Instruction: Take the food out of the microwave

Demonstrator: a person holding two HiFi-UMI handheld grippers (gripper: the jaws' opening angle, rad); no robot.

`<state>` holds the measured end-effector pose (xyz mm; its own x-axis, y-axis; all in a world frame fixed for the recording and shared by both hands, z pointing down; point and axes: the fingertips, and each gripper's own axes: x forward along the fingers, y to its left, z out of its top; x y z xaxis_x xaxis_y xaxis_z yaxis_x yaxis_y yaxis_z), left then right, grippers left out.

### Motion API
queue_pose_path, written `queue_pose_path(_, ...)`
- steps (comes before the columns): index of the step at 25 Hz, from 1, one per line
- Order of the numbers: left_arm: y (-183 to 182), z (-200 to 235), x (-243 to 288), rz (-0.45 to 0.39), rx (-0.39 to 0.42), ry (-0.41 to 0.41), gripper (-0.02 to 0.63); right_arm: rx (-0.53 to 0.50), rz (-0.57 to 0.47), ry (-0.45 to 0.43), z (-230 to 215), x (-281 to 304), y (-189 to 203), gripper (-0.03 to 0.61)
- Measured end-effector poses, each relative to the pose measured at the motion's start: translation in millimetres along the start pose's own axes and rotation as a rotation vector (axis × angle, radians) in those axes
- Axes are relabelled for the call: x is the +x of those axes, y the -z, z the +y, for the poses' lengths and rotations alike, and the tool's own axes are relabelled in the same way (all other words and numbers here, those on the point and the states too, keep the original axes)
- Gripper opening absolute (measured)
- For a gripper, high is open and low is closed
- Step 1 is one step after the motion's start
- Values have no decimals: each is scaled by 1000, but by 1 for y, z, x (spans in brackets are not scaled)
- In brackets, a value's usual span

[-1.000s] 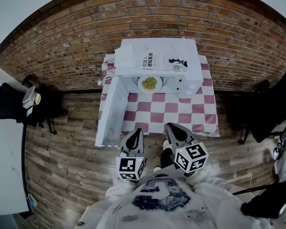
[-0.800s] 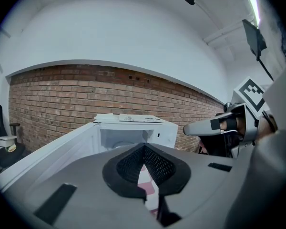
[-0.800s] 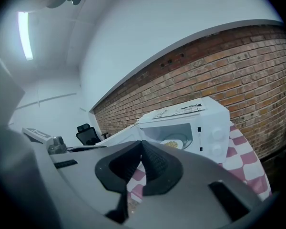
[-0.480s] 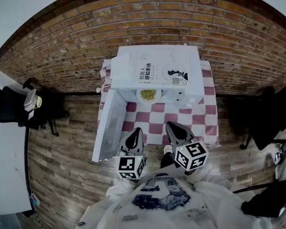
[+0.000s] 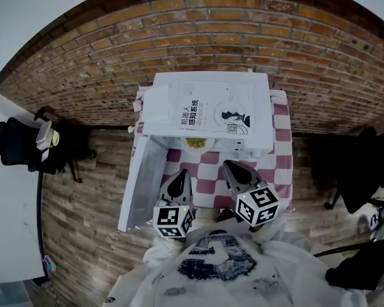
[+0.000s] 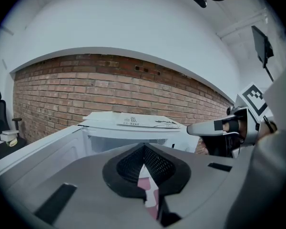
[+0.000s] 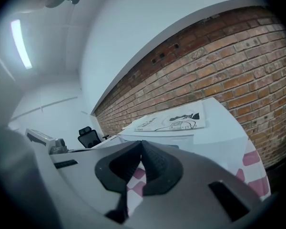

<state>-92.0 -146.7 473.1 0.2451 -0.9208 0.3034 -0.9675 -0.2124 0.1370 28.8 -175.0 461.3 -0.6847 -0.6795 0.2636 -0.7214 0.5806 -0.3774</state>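
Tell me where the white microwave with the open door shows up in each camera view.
Head view: white microwave, upper centre of the picture.
Left gripper view: mid-frame, slightly right of centre.
Right gripper view: centre-right, seen cornerwise.
Shared landmark: printed paper sheet lying on its top.

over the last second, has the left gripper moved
Yes. The left gripper moved forward toward the microwave: its tip was at the near edge of the checkered cloth and now reaches over it.
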Motion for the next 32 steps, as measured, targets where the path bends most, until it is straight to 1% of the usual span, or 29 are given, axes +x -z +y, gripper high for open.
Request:
queue_pose_path(4,-2,0,15,-2,0,-25,8,2,10,-14,-16,9,-4,14)
queue_pose_path(8,-4,-2,24,6,14,-27,8,12,15,-17,-24,14,-5,14)
queue_pose_path(15,-2,7,33,17,7,-29,8,22,37,-7,-28,23,-1,14)
queue_pose_path(19,-1,16,38,19,4,-23,8,20,38,7,-28,30,-3,14)
queue_pose_path(22,-5,22,42,14,16,-17,8,11,35,20,-26,34,-7,14)
queue_pose_path(25,-8,28,46,9,30,0,8,12,35,32,-22,41,-7,14)
queue_pose_path(32,-7,38,51,10,35,42,8,4,34,65,-14,48,-2,14)
